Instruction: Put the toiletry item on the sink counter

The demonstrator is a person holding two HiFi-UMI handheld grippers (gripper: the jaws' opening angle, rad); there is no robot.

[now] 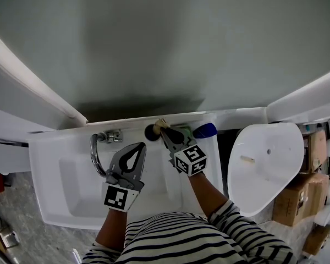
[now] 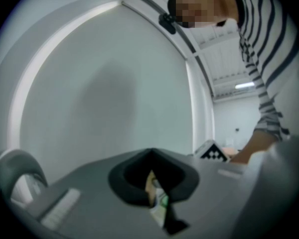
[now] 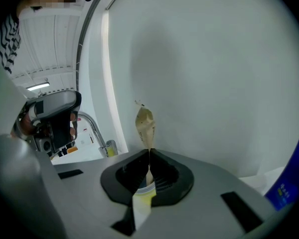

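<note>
In the right gripper view my right gripper [image 3: 149, 151] is shut on a slim toiletry tube [image 3: 144, 122]: its tan crimped end sticks out past the jaw tips and its white and yellow end lies behind them. In the head view the right gripper [image 1: 161, 127] holds the tube [image 1: 159, 123] just above the sink's back counter [image 1: 236, 116], next to a black round thing [image 1: 150, 132]. My left gripper [image 1: 141, 147] hangs over the basin [image 1: 71, 175] with the jaws together. The left gripper [image 2: 150, 151] has nothing gripped; a tan and green shape shows through its jaw opening.
A chrome faucet [image 1: 95, 150] curves over the basin at left. A green item [image 1: 183, 131] and a blue item [image 1: 204, 130] lie on the back counter to the right of the tube. A white oval lid [image 1: 267, 164] and cardboard boxes [image 1: 297, 202] stand to the right. The grey wall [image 1: 170, 43] rises behind.
</note>
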